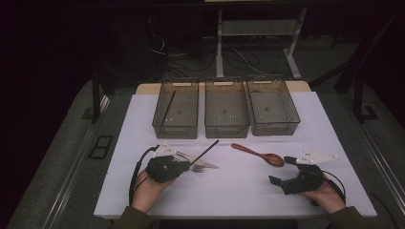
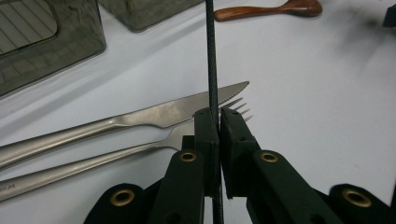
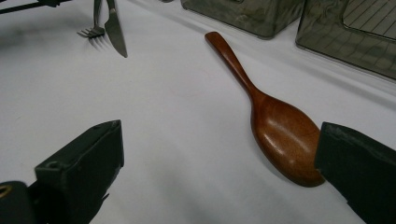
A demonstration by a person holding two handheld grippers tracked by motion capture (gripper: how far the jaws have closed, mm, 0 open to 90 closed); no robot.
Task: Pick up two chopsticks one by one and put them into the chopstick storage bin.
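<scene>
My left gripper is shut on a thin black chopstick, which juts past the jaws toward the bins. Just beneath it on the white table lie a steel knife and a steel fork, side by side. A brown wooden spoon lies right of centre, bowl toward my right gripper. That gripper is open and rests low on the table, with the spoon's bowl just ahead near one jaw. A second black chopstick leans in the left bin.
Three smoky transparent bins stand in a row at the table's far side; the middle bin and right bin hold nothing large. The white table top ends close to the person's forearms. Dark floor, cables and a desk frame lie beyond.
</scene>
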